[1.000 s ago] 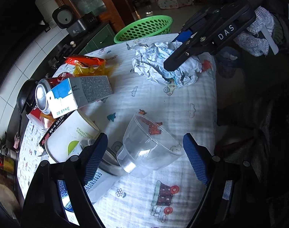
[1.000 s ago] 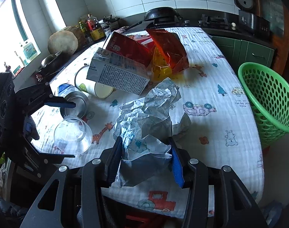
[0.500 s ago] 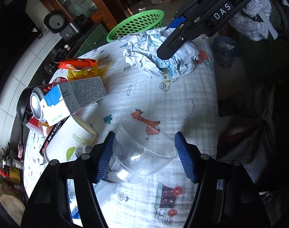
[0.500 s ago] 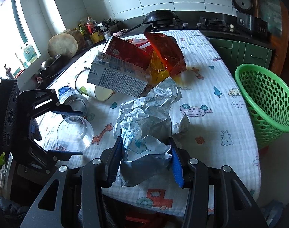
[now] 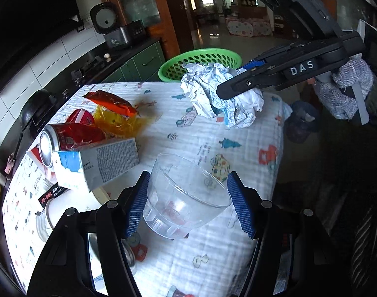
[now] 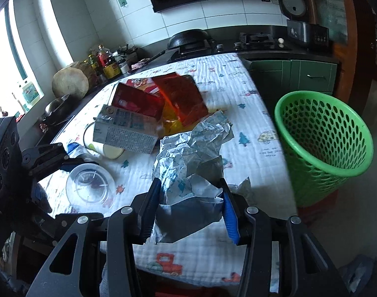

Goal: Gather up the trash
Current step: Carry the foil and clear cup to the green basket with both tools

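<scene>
My left gripper is shut on a clear plastic cup, its blue pads pressing both sides, and holds it just above the table. The cup also shows at the left of the right wrist view. My right gripper is shut on a crumpled sheet of white printed paper, lifted off the cloth. In the left wrist view the same paper hangs under the right gripper, in front of the green basket. The green mesh basket stands beside the table's right edge.
On the patterned tablecloth lie a milk carton, a red can, orange and yellow wrappers and a white paper cup. A counter with stove, wok and bottles lines the far wall.
The left gripper closed on the clear cup and lifted it off the cloth. The right gripper raised the crumpled paper and carried it nearer the green basket.
</scene>
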The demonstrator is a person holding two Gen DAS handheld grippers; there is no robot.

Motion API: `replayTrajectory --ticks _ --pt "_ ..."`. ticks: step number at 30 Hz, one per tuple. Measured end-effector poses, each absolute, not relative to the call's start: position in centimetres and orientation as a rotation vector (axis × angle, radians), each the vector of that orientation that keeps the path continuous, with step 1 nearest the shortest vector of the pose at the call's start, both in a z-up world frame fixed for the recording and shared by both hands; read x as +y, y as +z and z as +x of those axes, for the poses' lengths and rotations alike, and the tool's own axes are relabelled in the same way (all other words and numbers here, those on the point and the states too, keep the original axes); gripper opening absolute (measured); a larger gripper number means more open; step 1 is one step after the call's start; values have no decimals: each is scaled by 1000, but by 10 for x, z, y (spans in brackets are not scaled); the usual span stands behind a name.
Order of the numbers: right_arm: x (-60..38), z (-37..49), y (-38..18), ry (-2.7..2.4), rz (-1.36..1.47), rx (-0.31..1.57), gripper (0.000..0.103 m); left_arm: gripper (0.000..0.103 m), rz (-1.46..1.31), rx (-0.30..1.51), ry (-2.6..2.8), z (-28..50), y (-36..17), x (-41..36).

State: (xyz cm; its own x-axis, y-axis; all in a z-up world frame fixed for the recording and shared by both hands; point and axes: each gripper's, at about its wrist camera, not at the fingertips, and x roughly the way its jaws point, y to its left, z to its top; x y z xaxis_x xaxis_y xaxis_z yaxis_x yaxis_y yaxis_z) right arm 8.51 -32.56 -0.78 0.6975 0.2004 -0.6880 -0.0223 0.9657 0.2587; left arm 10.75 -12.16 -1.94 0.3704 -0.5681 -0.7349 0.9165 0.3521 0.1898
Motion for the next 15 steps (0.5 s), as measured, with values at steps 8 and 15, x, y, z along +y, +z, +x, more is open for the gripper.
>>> replayTrajectory --ticks 8,15 --pt "-407 103 2 -19 245 757 45 63 523 638 -1004 123 -3 -162" --pt "-481 131 -9 -154 223 762 45 63 427 650 -969 150 11 -205"
